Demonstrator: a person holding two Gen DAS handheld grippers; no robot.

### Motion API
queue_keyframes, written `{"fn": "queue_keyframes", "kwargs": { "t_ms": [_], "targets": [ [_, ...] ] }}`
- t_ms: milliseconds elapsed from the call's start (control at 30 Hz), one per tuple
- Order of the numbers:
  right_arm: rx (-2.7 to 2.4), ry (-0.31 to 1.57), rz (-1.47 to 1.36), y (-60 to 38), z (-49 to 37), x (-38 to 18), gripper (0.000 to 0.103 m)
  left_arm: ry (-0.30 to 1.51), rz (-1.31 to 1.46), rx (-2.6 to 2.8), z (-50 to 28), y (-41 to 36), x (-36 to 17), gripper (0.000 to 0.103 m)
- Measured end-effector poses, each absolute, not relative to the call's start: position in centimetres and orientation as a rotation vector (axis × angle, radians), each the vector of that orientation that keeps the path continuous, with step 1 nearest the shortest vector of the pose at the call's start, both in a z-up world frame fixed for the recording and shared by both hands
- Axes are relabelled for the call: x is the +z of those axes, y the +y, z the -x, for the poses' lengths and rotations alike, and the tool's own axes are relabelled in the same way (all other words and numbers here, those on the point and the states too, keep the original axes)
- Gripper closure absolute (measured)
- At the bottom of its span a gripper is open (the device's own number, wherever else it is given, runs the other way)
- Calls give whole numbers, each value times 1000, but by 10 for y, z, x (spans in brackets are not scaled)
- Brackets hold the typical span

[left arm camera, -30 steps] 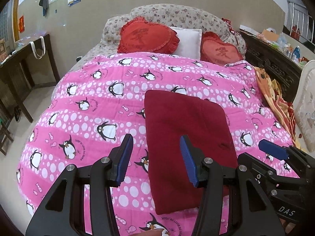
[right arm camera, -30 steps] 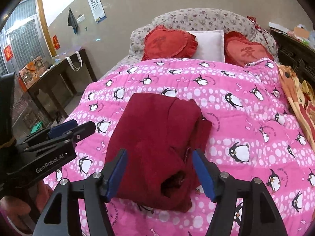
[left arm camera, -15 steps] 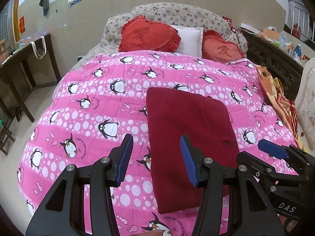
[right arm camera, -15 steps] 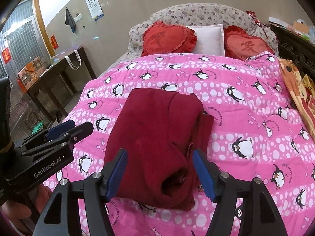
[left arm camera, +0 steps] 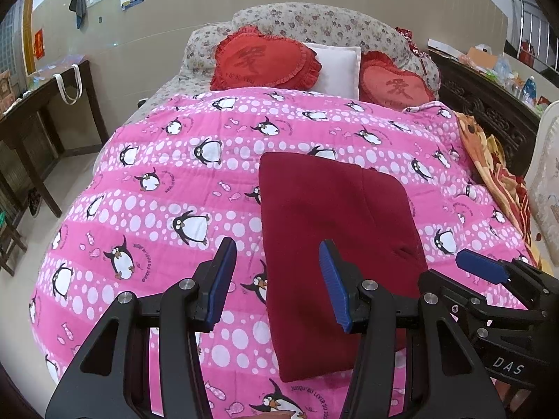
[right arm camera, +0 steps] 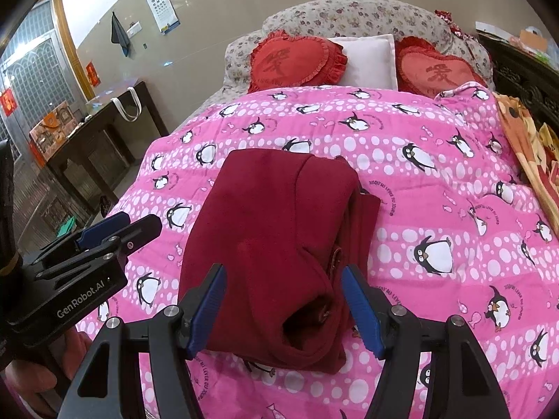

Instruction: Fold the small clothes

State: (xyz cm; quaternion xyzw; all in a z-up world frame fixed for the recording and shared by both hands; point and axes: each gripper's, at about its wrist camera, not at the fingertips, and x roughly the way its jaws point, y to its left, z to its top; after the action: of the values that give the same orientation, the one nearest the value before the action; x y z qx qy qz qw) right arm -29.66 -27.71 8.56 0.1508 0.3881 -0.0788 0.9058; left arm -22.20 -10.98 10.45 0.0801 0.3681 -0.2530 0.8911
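Observation:
A dark red garment (left arm camera: 335,230) lies folded into a rectangle on the pink penguin quilt (left arm camera: 167,181). In the right wrist view the garment (right arm camera: 276,230) shows stacked folded layers on its right side and an open sleeve end near the front. My left gripper (left arm camera: 276,286) is open and empty, held above the garment's near left edge. My right gripper (right arm camera: 283,307) is open and empty, held above the garment's near end. Each gripper shows at the edge of the other's view: the right one (left arm camera: 489,272) and the left one (right arm camera: 104,230).
Two red heart cushions (left arm camera: 265,59) and a white pillow (left arm camera: 339,66) lie at the bed's head. A dark wooden table (left arm camera: 42,104) stands left of the bed. An orange patterned blanket (left arm camera: 496,160) and dark carved furniture (left arm camera: 489,104) lie along the right side.
Both grippers have drawn back and risen slightly from the garment. The garment has not moved, and both grippers stay open.

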Motion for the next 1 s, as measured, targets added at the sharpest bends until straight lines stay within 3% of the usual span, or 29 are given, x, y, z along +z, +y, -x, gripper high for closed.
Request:
{"fn": "queue_keyframes", "kwargs": {
  "t_ms": [1000],
  "targets": [
    [-158, 845, -339, -285, 284, 70, 37, 808, -188, -544, 214, -127, 86, 54]
  ]
}}
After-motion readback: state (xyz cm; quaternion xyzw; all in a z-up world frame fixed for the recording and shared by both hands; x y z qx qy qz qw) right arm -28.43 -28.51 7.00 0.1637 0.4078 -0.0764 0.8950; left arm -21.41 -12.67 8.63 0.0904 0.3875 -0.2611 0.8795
